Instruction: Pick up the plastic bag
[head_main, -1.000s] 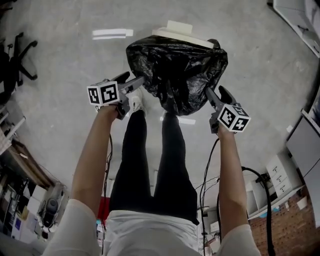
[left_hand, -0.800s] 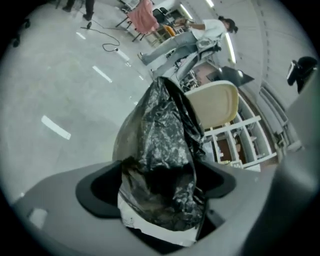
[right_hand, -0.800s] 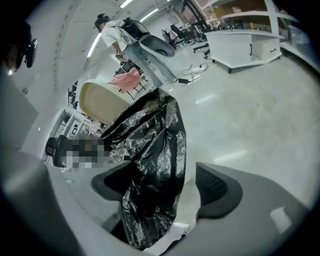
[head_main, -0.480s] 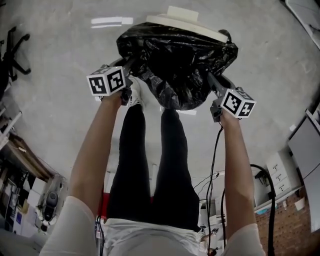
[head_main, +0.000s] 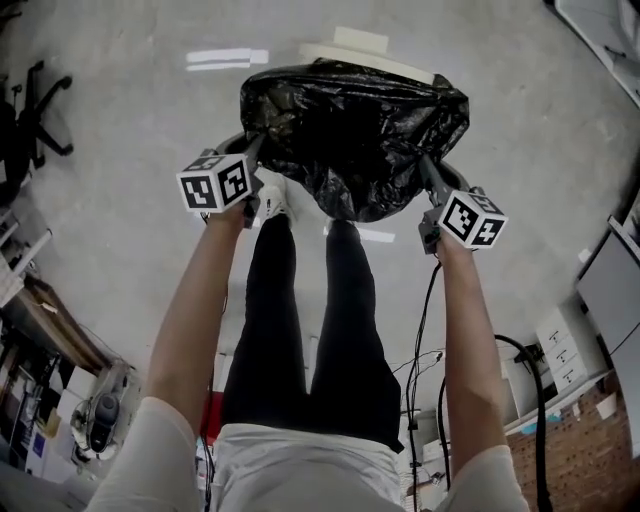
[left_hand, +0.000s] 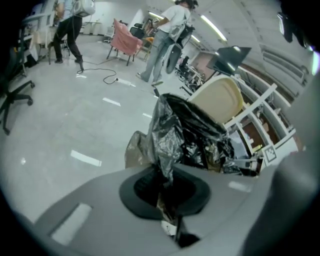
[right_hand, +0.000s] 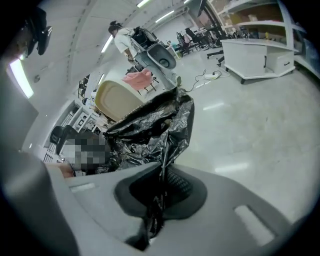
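Head view: I see one crinkled black plastic bag (head_main: 355, 135) stretched between my two hand-held grippers, in front of the operator's two legs and over the grey concrete floor (head_main: 130, 130). I cannot tell whether its underside rests on anything.

Left gripper (head_main: 254, 152): clenched on one fold of the bag's left edge. In the left gripper view the film runs down into the closed jaws (left_hand: 167, 200), with the rest of the bag (left_hand: 185, 135) bunched beyond them.

Right gripper (head_main: 427, 168): likewise clamped on one fold of the right edge. The right gripper view shows a strip of the bag (right_hand: 150, 130) pinched between the closed jaws (right_hand: 157, 200).

Two marker cubes are visible, one per gripper: left (head_main: 213, 183) and right (head_main: 471, 218).

One cream plastic lid (head_main: 365, 60) lies just behind the bag. One black office chair (head_main: 35, 110) stands well apart at the left.
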